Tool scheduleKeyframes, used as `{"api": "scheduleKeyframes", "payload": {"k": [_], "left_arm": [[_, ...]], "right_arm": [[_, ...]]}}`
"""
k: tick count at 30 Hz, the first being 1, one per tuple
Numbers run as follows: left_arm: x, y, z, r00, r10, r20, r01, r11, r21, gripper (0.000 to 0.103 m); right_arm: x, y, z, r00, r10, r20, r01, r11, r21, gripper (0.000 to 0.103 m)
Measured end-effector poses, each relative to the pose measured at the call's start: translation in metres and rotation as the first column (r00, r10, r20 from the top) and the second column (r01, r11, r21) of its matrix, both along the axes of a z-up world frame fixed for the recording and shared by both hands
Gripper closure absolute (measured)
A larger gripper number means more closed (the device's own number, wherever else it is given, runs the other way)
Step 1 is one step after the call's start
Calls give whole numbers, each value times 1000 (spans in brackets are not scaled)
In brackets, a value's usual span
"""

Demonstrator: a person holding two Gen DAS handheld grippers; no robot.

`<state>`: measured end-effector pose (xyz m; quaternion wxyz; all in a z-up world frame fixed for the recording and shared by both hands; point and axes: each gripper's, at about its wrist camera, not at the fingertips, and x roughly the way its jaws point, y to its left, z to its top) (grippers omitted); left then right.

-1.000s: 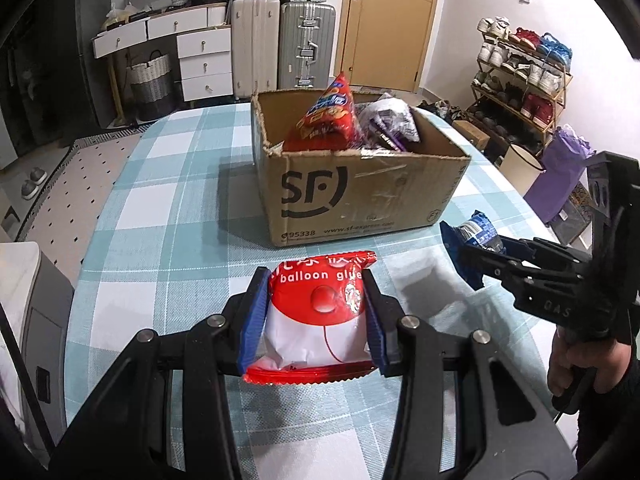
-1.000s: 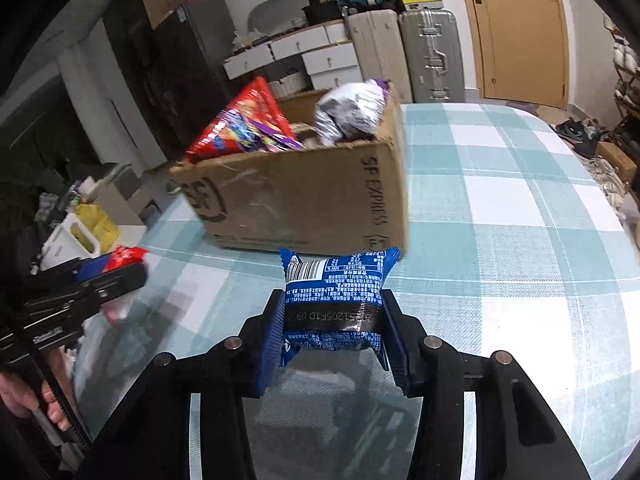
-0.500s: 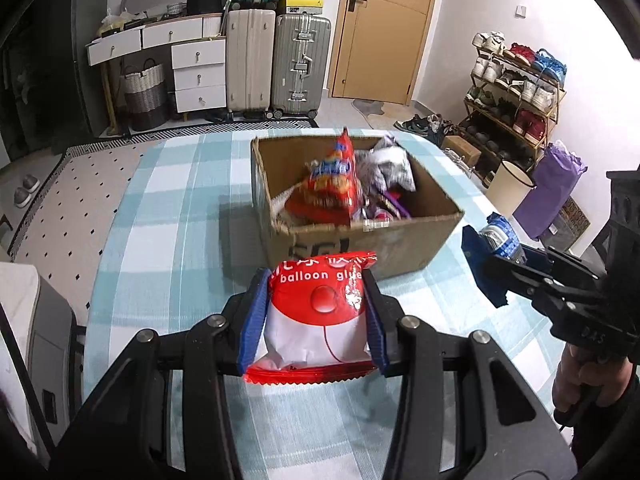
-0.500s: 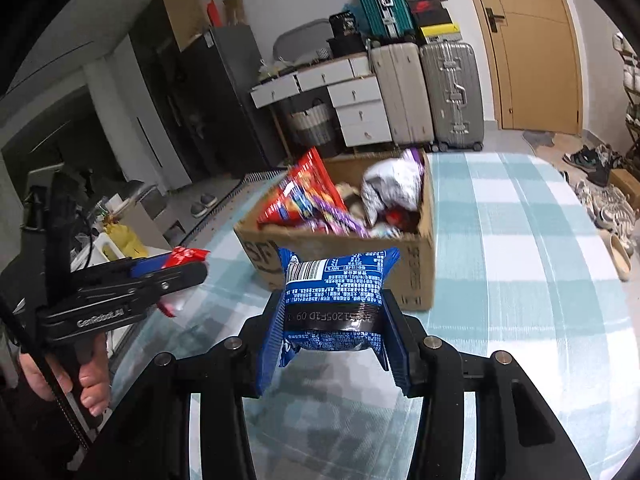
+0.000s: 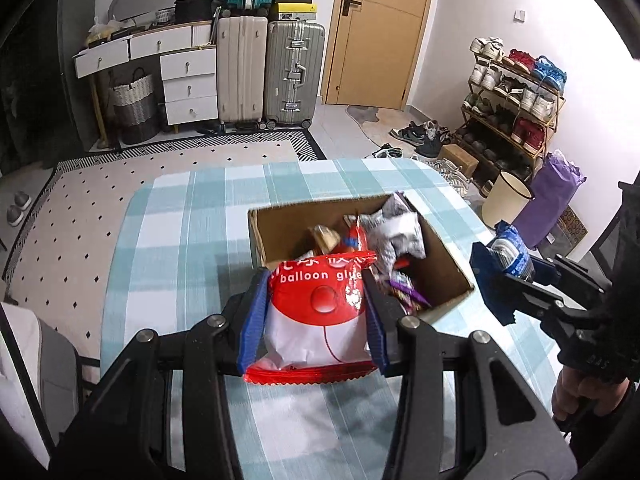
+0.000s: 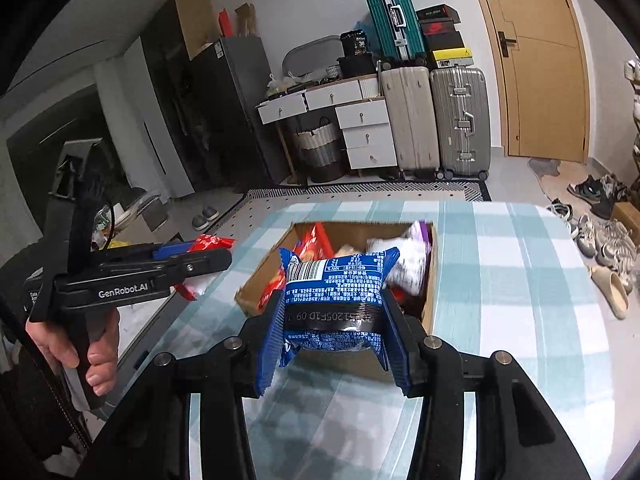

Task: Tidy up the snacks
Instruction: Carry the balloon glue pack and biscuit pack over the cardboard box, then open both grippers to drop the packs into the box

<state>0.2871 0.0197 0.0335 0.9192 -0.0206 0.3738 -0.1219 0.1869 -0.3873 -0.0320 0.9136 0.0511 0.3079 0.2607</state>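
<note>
A: What is pinched by the left tongs (image 5: 316, 312)?

B: A red and white plastic snack packet printed "balloon glue" (image 5: 316, 320) is clamped between the blue pads (image 5: 252, 324). It is held in the air, near the front edge of the open brown cardboard box (image 5: 444, 256).

A: And the right tongs (image 6: 334, 316)?

B: A blue foil snack packet with a barcode and white print (image 6: 336, 300) is squeezed between their blue pads (image 6: 270, 340), also lifted clear of the table covered with a teal and white checked cloth (image 6: 520, 320). From the right wrist view it is seen in front of the box's near wall.

A: What is seen inside the box?

B: A red crinkled snack bag (image 6: 316, 242) is propped at the left side, and a silver and purple foil bag (image 5: 396, 232) is leaned toward the right wall. Smaller wrappers are seen beneath, but they cannot be told apart.

A: Where is the box placed?

B: It is set on the table, toward the middle, with its flaps open.

A: Are the hands visible?

B: The left hand (image 6: 76, 344) is seen wrapped round the handle of its tool; part of the right hand (image 5: 576, 396) is seen at the edge of the left wrist view.
</note>
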Motion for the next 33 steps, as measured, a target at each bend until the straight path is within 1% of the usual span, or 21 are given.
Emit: {"api": "scheduleKeyframes", "payload": {"k": [3,7,11,15,21,24,28,30,31,32,33], "left_arm": [[19,-2,2,1000,-2,-10,2,1000,3,62],[42,-8,4,999,-32,-17,32,999,17,62],[72,-10,-1,997,-47,-56,47,999,-8,62],[96,-10,-8,996,-45,-72,44,999,-12,62],[120,-13,-23,992,-65,-110,62,998,-25,62],[128,-18,-30,991,-72,-117,70,997,-16,62],[140,-22,-37,988,-87,-128,84,996,-28,62],[144,-24,-42,985,-101,-142,97,995,-30,57],[146,-25,-44,983,-106,-150,102,994,-28,51],[147,-26,-46,981,-111,-158,108,994,-28,44],[148,-27,-47,979,-119,-163,116,993,-32,43]], "right_arm": [[12,1,4,1000,0,1,0,1000,-2,57],[30,3,5,1000,2,-7,-2,1000,-4,57],[48,6,0,1000,3,-22,-3,1000,-10,57],[62,8,-4,999,-2,-34,2,1000,-4,57],[79,12,-10,999,9,-43,-9,1000,-9,57],[86,14,-13,999,13,-50,-14,1000,-18,57],[95,17,-21,998,20,-59,-21,999,-30,57],[98,20,-25,998,26,-65,-29,999,-43,56],[99,21,-27,997,29,-70,-32,998,-49,55],[100,21,-29,997,32,-72,-36,998,-53,52],[101,21,-30,997,32,-69,-36,998,-54,50]]}}
